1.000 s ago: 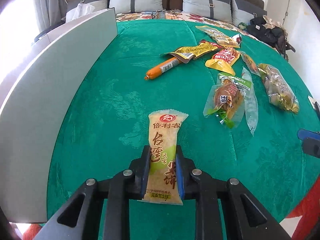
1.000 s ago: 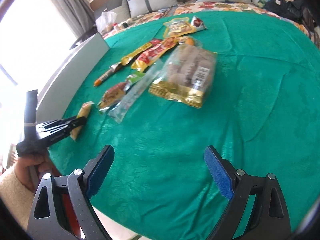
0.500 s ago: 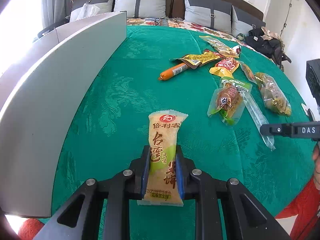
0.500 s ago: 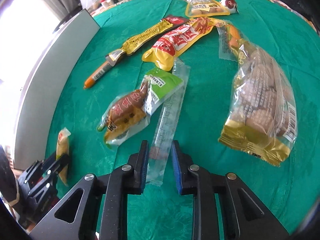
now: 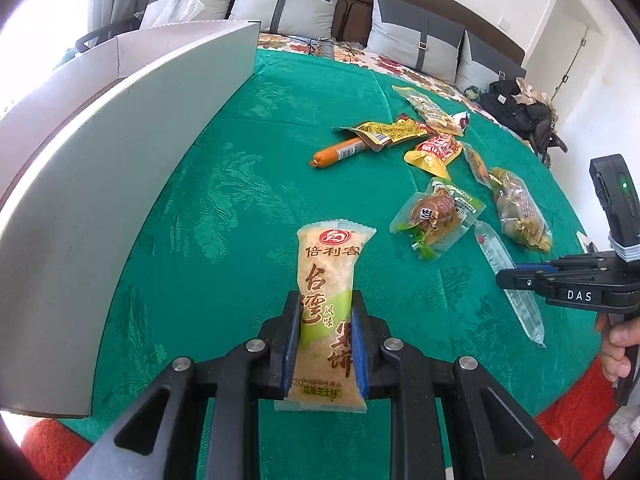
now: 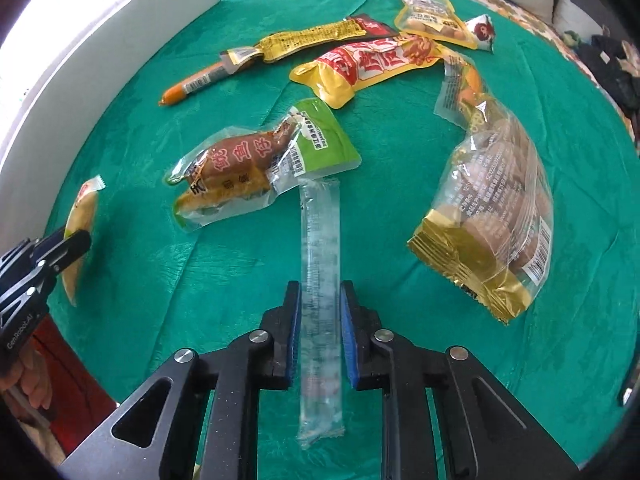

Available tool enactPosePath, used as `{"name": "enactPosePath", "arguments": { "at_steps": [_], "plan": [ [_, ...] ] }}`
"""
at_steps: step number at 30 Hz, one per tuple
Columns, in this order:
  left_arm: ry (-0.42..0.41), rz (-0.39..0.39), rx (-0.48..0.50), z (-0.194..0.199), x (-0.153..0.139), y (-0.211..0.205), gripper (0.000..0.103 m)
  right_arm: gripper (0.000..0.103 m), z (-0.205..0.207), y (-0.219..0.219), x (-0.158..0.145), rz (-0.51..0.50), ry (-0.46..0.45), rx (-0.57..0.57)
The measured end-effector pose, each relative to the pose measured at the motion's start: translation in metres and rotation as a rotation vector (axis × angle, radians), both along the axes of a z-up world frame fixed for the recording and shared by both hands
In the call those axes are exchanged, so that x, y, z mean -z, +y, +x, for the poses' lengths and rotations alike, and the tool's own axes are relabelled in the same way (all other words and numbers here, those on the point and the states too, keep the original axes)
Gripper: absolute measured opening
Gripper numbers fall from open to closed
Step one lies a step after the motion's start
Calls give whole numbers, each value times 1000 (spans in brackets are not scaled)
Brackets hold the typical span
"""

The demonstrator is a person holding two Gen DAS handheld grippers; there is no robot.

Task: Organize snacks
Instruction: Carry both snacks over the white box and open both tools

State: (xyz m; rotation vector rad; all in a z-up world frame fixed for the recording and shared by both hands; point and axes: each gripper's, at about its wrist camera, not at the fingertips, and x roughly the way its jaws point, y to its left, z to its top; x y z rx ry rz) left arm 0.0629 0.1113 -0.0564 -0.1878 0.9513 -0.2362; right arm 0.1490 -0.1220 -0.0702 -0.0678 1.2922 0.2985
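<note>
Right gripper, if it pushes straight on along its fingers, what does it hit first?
Likely the green-labelled meat pouch: the clear tube packet held in the right gripper ends touching or just short of it. Depth is hard to judge.

Bright daylight enters from the far left, overexposing that corner in both views; fisheye curvature bends the white box [image 5: 120,184] and darkens frame corners; focus stays sharp.

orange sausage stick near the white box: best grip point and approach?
Take the orange sausage stick at its bare middle, from above, jaws across its narrow width. It lies flat on the green cloth; its far end is tucked against the yellow spicy-strip packet, so stay toward the free, rounded end.
</note>
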Motion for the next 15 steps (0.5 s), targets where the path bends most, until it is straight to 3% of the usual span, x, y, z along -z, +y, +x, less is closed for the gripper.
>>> {"name": "enactPosePath", "arguments": {
  "at_steps": [6,10,13,15],
  "plan": [
    [3,-109,11,-14,-26,6,22,19,-27,-11,-23,169,70,38],
    [-26,-167,-44,-15,-62,39,22,19,-24,22,-63,282,36,4],
    [-69,-152,-133,-5,-96,86,22,19,-8,71,-111,389,-25,-67],
    [-101,-92,-201,3,-116,119,22,19,4,111,-140,465,-62,-122]
  ]
}}
